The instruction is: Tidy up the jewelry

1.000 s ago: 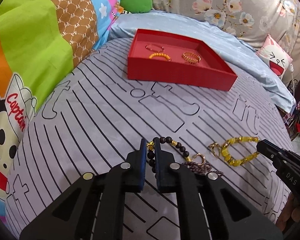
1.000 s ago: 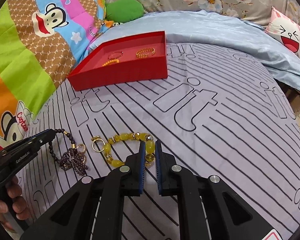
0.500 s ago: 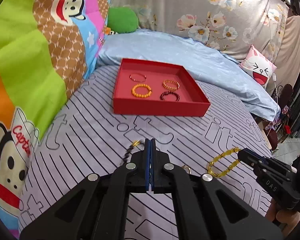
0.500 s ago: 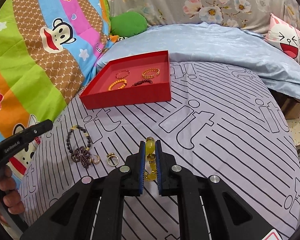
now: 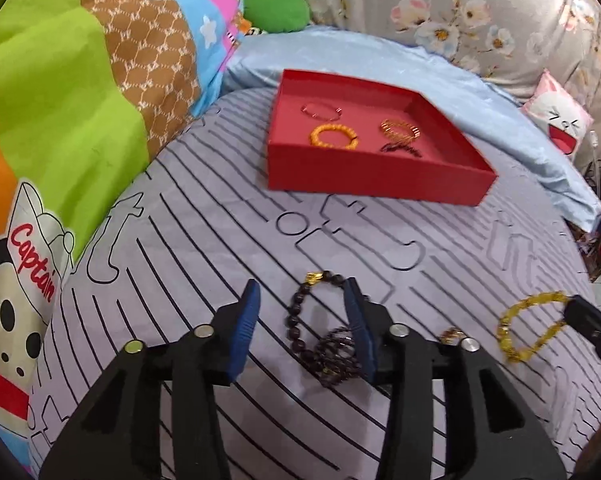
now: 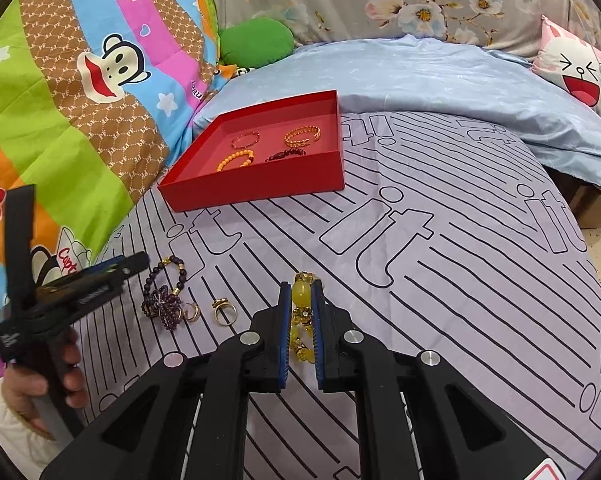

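Half a second ago my left gripper (image 5: 300,320) was pinched shut over the dark beads; now its blue pads stand wide apart, and the dark bead bracelet (image 5: 300,312) lies on the striped bedsheet (image 5: 204,240) between them, looped against a clump of purple beads (image 5: 338,354) by the right pad. I judge this to be a release or a re-grip, so this piece is not yet on its way to the box.

My right gripper (image 6: 300,312) is unchanged from then: its pads are drawn in narrow on the yellow bead bracelet (image 6: 301,292), beads showing between and beyond the tips. From the left camera, that bracelet hangs as a loop off the right gripper's tip, far to my right.

Left of the right gripper, on the sheet, lie two gold rings (image 6: 224,312) beside the purple clump.

Ahead of both tools, well apart from them, sits the red box (image 5: 376,184), open, with four bracelets inside: orange beads (image 5: 334,138), a thin red one, a gold one and a dark one.

So one piece is ready to carry, and several still wait.
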Available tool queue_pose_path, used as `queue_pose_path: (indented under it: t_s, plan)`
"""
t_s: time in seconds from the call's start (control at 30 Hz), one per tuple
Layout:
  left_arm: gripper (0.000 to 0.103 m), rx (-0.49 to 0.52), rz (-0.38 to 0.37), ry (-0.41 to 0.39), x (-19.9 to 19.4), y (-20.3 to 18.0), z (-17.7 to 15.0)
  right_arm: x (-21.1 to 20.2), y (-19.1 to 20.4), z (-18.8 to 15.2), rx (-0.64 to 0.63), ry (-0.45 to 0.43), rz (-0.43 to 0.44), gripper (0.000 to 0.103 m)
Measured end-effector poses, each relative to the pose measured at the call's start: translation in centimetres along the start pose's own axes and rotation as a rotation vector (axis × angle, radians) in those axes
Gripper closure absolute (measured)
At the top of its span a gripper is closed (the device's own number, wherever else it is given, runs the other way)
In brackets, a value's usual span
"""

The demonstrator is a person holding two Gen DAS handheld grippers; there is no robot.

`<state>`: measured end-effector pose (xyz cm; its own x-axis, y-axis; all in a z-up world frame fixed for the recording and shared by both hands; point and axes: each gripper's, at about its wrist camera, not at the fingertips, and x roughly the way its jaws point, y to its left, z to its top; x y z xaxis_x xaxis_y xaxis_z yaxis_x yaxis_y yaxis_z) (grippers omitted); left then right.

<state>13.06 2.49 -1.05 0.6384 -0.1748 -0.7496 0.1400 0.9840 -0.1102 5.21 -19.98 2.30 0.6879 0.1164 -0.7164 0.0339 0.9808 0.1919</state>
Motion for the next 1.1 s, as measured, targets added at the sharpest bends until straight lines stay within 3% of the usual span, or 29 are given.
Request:
queue_pose_path:
  t_s: [0.23,0.27,0.3,0.37,0.47,0.87,1.1]
  plan:
    - [0.063,0.037,0.002,0.047,2.6,-0.2,-0.4,0.8,-0.1,0.1,0.008,0.01,0.005,0.094]
    - [0.069,0.046,0.005,0.047,2.7,-0.4,-0.4,0.9,-0.1,0.2,0.009,0.011,0.007,0.094]
    - [0.083,0.051,0.005,0.046,2.6,-0.6,-0.5,0.9,0.0,0.2,0.009,0.012,0.008,0.094]
    - [0.095,0.048,-0.018,0.06,2.7,-0.6,-0.4,1.0,0.1,0.3,0.006,0.013,0.007,0.094]
    - [0.096,0.017,-0.054,0.065,2.3,-0.4,0.0,1.0,0.1,0.3,0.005,0.013,0.008,0.094]
    - [0.096,0.041,-0.225,-0.074,-5.8,-2.8,2.4,-0.4,0.7,0.5,0.004,-0.007,0.029,0.094]
    - [0.096,0.068,-0.246,-0.113,-8.4,-4.0,3.1,-1.5,0.8,0.7,0.002,-0.024,0.043,0.094]
